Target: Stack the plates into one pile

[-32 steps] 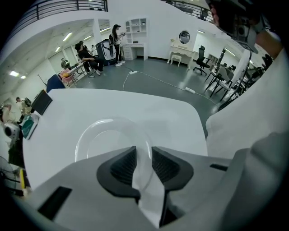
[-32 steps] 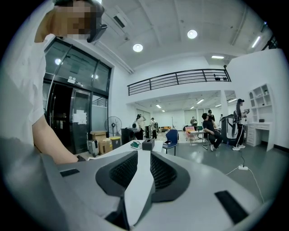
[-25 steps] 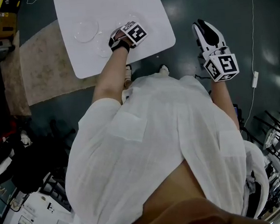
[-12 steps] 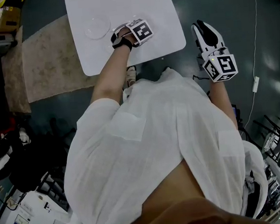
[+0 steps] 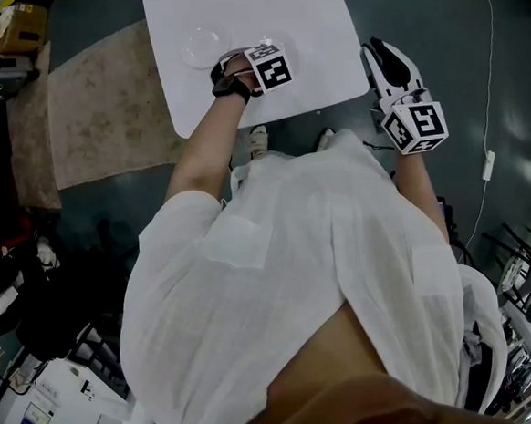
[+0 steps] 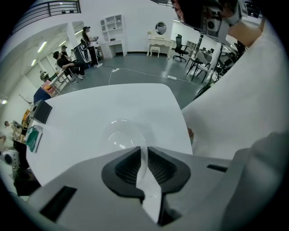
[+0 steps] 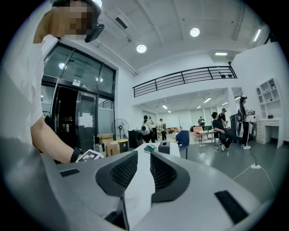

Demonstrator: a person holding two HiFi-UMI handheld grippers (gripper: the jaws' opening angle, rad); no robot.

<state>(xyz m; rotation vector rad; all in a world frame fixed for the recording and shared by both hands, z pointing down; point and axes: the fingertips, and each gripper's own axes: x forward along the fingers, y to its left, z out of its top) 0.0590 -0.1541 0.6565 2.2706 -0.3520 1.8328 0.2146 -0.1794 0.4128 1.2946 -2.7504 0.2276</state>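
Holding now: my left tongs (image 6: 144, 152) have just been closing and are clamped on the rim of one plate (image 6: 144, 163). Only a thin clear strip of it shows between the dark pads.
Right tongs: my right tongs (image 7: 143, 155) stand a little apart with nothing between them. They are held about level, off the near corner of the surface.
Other plate: the second plate (image 5: 205, 45) lies flat on the surface (image 5: 310, 15), near my left tongs on the side away from me. I judge the pile must be made there.
Risk of slip: the bite is only on the edge, and the plate looks smooth and glassy. It could pivot or slide out of the pads if I swing it fast.
Risk of a knock: both plates are transparent over a white top, so their rims are hard to see. I could lower the held one off-centre and strike the lying one, or push it toward the edge.
Risk of crack: too hard a squeeze or a drop may chip the plate if it is glass. I cannot tell glass from plastic.
Materials: the plates are clear, shiny, round and shallow. The pads are black with fine ribs, and the bodies of the tongs are grey and matt. The surface is plain white and smooth, with rounded corners.
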